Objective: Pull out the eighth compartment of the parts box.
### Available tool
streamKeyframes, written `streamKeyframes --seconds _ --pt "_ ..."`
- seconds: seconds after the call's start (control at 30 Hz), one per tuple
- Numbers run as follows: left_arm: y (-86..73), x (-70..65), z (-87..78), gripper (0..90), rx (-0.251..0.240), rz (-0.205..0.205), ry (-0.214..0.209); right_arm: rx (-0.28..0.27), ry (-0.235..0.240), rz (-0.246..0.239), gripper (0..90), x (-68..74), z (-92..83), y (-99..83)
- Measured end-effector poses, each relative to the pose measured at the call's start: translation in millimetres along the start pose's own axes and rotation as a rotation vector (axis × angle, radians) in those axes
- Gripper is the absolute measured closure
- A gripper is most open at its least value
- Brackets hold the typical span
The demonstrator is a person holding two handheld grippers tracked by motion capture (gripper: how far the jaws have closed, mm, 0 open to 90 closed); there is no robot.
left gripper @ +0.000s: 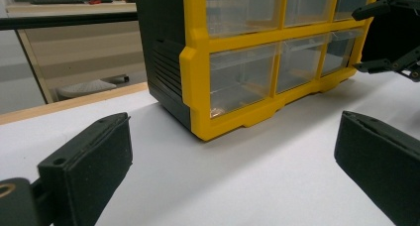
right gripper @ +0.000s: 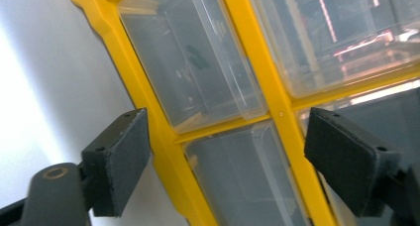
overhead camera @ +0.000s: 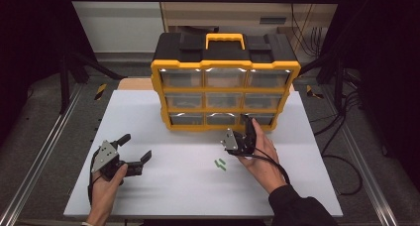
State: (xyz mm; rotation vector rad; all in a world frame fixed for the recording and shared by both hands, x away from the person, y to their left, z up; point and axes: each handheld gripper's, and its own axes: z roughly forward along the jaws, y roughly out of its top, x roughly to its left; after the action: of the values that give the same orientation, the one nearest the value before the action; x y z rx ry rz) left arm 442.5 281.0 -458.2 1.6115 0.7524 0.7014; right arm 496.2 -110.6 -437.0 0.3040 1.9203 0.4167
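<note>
- Drawer organizer (overhead camera: 225, 84) — yellow frame, black top, clear drawers in three rows — stands upright toward the far edge of the white surface (overhead camera: 148, 196), drawer fronts facing the person. Placement puts every drawer in reach from the near side.
- Right gripper (overhead camera: 249, 128) sits right at the bottom-right drawer (overhead camera: 258, 119), at the cabinet's lower right corner. Its jaws are spread with nothing between them; in the right gripper view they straddle the yellow bars (right gripper: 277, 112) in front of the clear drawer fronts, view tilted. No contact that I can confirm.
- Judgement: the approach looks like a set-up to pull that drawer — the spread would fit over a drawer lip.
- Left gripper (overhead camera: 134, 147) held low near the near-left corner of the surface, well apart from the cabinet, jaws wide open and empty; seemingly parked, out of the way.
- Small green pieces (overhead camera: 220, 163) lie on the surface between the hands, nearer the right one, untouched — possibly what goes in the drawer.
</note>
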Motion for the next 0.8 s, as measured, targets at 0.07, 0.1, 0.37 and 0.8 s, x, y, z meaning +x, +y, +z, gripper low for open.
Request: streamKeyframes --seconds 0.07,0.1,0.37,0.8 --pt "0.0 -0.3 0.2 1.0 0.001 0.000 -0.002 -0.006 -0.008 -0.002 20.1 -1.2 0.6 0.1" --pt "-0.2 -0.3 0.4 1.0 0.001 -0.001 -0.002 -0.003 -0.011 0.012 20.7 -0.8 1.0 0.5" --pt "-0.4 -0.3 0.4 1.0 0.010 0.010 0.002 0.010 -0.055 -0.043 27.0 1.4 7.3 4.8" --pt "0.2 0.3 -0.5 1.1 0.005 0.007 0.002 0.037 -0.090 -0.119 38.8 9.0 16.8 9.9"
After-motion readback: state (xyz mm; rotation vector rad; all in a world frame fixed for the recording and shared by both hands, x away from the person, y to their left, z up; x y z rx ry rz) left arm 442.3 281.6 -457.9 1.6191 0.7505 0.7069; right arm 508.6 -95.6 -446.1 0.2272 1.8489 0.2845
